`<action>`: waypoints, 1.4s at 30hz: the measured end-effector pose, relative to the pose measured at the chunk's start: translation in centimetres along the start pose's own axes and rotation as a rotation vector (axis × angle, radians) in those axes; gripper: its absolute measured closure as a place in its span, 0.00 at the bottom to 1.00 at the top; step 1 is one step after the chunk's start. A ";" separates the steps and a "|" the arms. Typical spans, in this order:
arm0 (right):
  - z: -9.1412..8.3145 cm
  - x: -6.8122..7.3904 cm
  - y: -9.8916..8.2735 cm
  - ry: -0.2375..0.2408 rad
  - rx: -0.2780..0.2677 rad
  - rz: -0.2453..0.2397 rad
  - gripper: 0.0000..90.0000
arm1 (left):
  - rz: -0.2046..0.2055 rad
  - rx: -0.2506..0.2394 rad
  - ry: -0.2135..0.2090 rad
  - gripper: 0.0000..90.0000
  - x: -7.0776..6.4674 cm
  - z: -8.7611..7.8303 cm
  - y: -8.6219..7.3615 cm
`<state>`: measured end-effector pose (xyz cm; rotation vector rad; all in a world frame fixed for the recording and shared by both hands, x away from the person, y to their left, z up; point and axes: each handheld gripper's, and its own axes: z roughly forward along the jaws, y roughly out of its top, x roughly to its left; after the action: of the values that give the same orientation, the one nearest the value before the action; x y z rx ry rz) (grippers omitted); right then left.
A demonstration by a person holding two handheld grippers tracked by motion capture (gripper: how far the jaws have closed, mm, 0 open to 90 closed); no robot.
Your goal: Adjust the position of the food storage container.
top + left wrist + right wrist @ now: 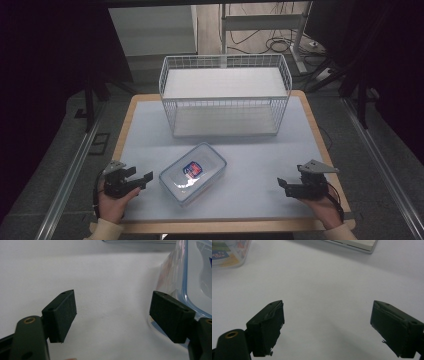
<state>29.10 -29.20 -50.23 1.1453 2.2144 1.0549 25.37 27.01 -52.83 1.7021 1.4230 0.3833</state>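
Note:
A clear plastic food container (193,173) with a blue-rimmed lid and a red and blue label lies flat on the white table, near the front centre. My left gripper (139,176) sits just left of it, held low over the table, open and empty. In the left gripper view the container (192,277) stands right beside the right-hand pad (170,315). My right gripper (283,184) rests at the front right, well apart from the container, open with nothing between its pads (268,327). A corner of the container (229,251) appears at the top left of the right gripper view.
A white wire basket (225,95) with a white shelf stands at the back centre of the table (260,165). The table's wooden edge runs round the white mat. Metal rails lie on the floor to either side, and cables trail behind.

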 end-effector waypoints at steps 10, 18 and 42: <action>-0.4 0.0 0.0 -0.018 -0.007 -0.004 0.14 | 0.003 -0.032 -0.011 0.28 -0.1 -0.9 0.3; -0.2 -0.2 -0.1 -0.032 0.004 0.000 0.14 | 0.009 -0.081 -0.101 0.83 -0.7 -2.6 1.3; -0.3 -0.3 0.0 -0.049 0.003 0.013 0.15 | 0.294 0.079 -0.371 1.00 -13.6 -1.9 0.9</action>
<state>29.07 -29.58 -50.05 1.1755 2.1743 1.0185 20.56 15.44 -47.20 1.9348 0.9334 0.1578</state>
